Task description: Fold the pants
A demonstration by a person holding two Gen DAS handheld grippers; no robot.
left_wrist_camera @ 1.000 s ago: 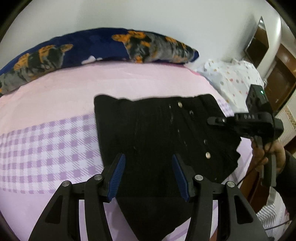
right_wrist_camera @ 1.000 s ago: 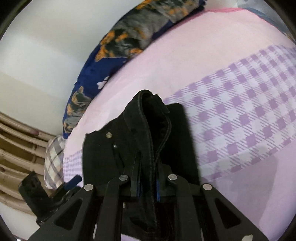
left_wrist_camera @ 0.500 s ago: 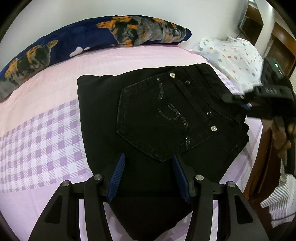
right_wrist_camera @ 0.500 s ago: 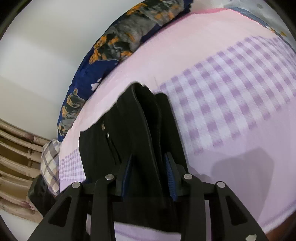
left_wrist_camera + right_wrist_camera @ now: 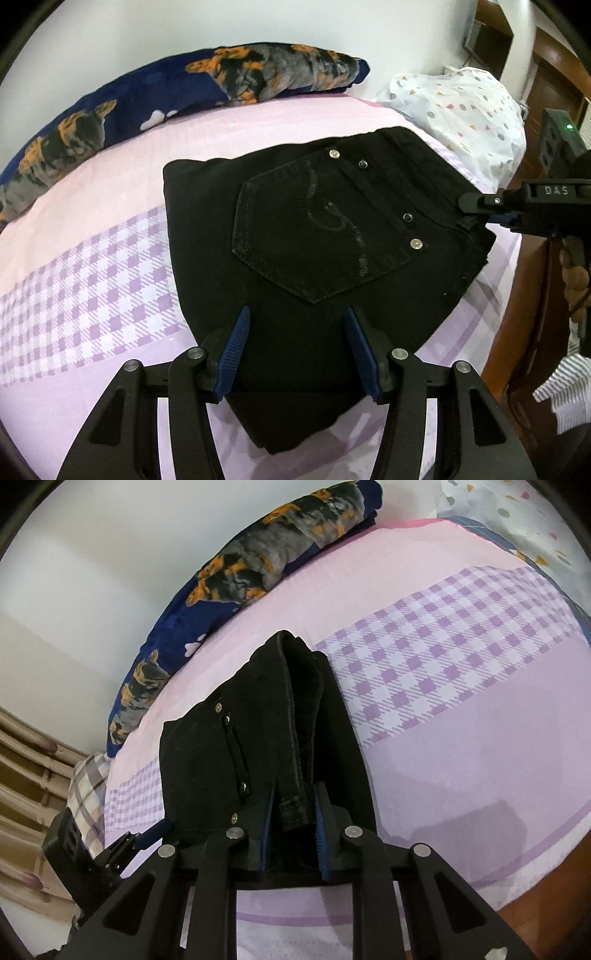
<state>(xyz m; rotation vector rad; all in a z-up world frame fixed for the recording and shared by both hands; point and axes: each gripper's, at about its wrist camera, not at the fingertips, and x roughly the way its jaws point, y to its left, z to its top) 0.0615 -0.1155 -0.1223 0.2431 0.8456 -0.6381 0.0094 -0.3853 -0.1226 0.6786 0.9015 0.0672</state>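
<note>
The black pants [image 5: 317, 236] lie folded into a compact stack on the pink and purple bed sheet [image 5: 92, 266], back pocket and rivets facing up. My left gripper [image 5: 297, 343] is open, its blue pads over the stack's near edge without holding it. My right gripper [image 5: 293, 821] is open, its pads either side of the waistband edge [image 5: 295, 805]. It also shows in the left wrist view [image 5: 476, 208] at the stack's right edge. In the right wrist view the pants [image 5: 258, 746] fill the centre.
A navy pillow with orange and grey print [image 5: 155, 107] lies along the wall at the back. A white dotted pillow [image 5: 461, 107] sits at the bed's far right corner. Wooden furniture [image 5: 546, 66] stands beyond the bed's right edge. A plaid cloth [image 5: 85, 786] lies at the left.
My right gripper opened and let go of the pants' waistband. The top layer settled flat, showing the back pocket. My left gripper stayed open over the near edge.
</note>
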